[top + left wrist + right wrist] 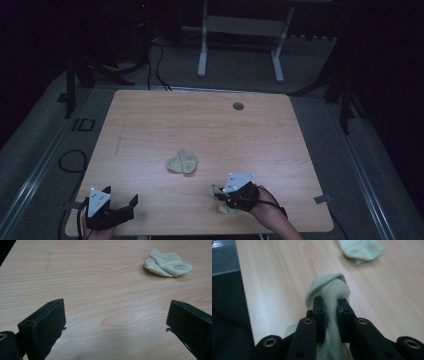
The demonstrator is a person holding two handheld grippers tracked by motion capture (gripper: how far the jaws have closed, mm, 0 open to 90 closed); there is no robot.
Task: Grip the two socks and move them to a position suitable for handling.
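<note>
My right tongs (pixel 331 307) pinch a sock (pixel 334 292) at the table's (pixel 200 115) near edge; my left tongs (pixel 116 322) gape, empty. Another sock (pixel 182 162) lies mid-table.

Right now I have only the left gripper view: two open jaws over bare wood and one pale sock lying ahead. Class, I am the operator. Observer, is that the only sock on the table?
Observer: No. A second sock is clamped in the right gripper.
Operator: Where is that gripper?
Observer: In the high view it sits at the near right edge of the table, right of the loose sock.
Operator: Is the held sock lifted?
Observer: Cannot tell; in the high view part of it shows left of the gripper.
</note>
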